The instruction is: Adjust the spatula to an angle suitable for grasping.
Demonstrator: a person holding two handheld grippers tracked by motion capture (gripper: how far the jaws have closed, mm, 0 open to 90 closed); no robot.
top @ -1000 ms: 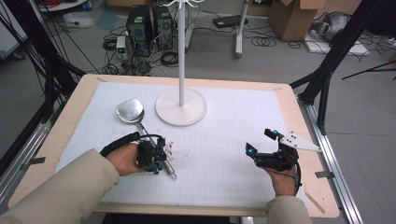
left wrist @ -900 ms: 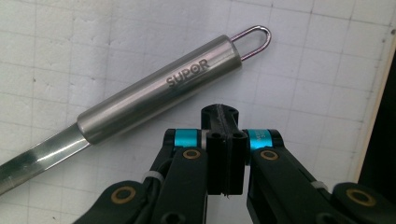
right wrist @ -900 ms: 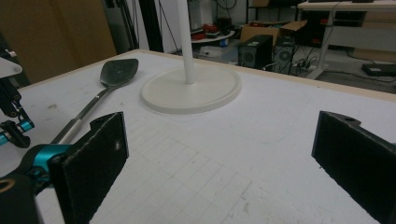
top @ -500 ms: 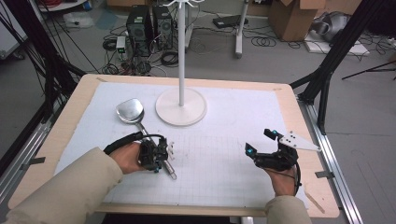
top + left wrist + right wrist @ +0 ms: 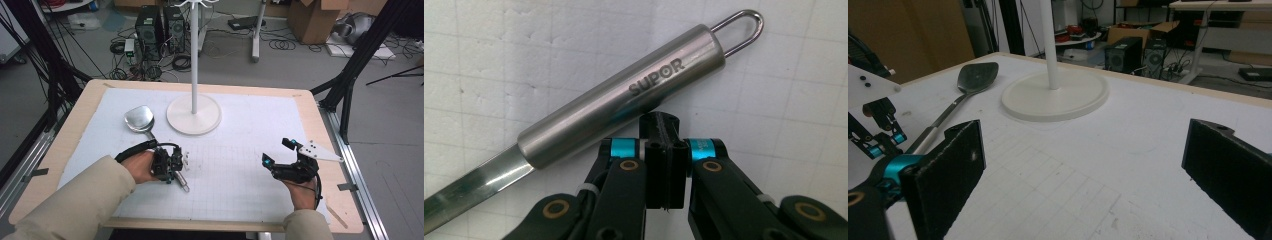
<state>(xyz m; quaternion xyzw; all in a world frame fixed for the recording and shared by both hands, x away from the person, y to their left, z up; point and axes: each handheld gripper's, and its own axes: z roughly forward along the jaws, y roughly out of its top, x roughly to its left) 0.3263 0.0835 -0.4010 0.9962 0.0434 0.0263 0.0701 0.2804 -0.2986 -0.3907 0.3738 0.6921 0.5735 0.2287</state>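
A steel spatula (image 5: 139,119) lies on the white gridded mat, its blade at the back left and its round handle (image 5: 624,107), marked SUPOR, running toward the front. My left gripper (image 5: 176,163) points down at that handle. Its jaws are shut pad to pad with nothing between them, and the tips (image 5: 660,125) rest right beside the handle's near side. My right gripper (image 5: 277,151) hovers low over the mat at the right, open wide and holding nothing. In the right gripper view (image 5: 1085,150) its pads frame the spatula (image 5: 975,75) and the left gripper (image 5: 878,130).
A white coat stand with a round base (image 5: 194,114) rises at the back middle of the table, its base (image 5: 1055,92) just right of the spatula blade. The wooden table edge (image 5: 215,225) runs along the front. Computers, cables and boxes sit on the floor beyond.
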